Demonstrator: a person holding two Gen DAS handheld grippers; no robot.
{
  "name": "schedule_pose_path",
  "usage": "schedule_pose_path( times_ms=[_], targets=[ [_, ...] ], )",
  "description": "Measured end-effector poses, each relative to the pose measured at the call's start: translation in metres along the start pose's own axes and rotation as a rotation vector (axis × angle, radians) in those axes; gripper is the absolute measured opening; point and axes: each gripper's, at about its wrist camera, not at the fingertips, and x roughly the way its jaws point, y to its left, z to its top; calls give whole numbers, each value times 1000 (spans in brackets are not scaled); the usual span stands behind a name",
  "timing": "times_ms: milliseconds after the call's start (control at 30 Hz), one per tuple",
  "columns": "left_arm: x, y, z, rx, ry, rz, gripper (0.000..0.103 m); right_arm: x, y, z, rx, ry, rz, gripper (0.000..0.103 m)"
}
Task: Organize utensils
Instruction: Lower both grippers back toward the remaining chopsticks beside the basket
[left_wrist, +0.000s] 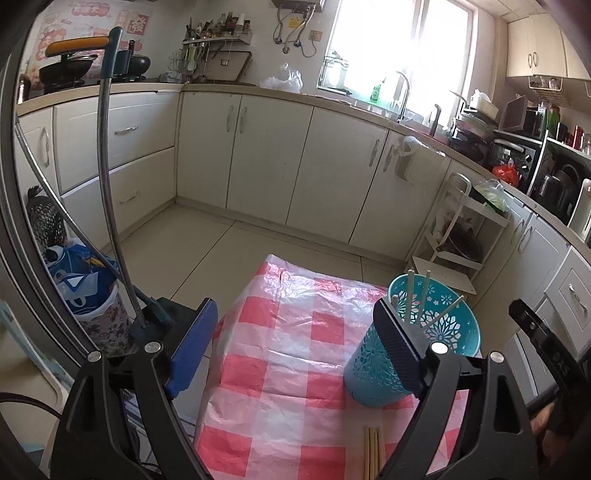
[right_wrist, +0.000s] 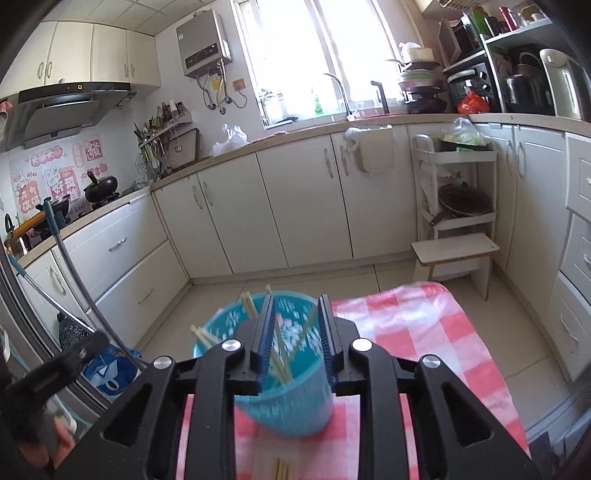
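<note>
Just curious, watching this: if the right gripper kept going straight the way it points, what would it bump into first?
Most likely the turquoise perforated plastic holder with pale wooden chopsticks in it: it sits directly ahead of the right gripper, between its parted fingers. Depth is hard to judge through the blur.

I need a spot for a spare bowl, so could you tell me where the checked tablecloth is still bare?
The checked tablecloth is bare across its far end and the whole side away from the teal holder. It is crowded on the holder's side and at the near edge, where loose chopsticks lie.
</note>
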Motion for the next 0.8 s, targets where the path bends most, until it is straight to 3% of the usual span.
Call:
schedule_pose_path(
  times_ms=[200,433,800],
  targets=[
    [-2,-13,-9,63,42,-18,86,-29,1,-48,-24,87,-14,33],
    [-8,-17,-15,104,65,-41,88,-29,1,-100,2,200,-21,36],
    [9,4,-18,48,144,-47,89,-13,-2,-152,26,331,-15,36]
  ],
)
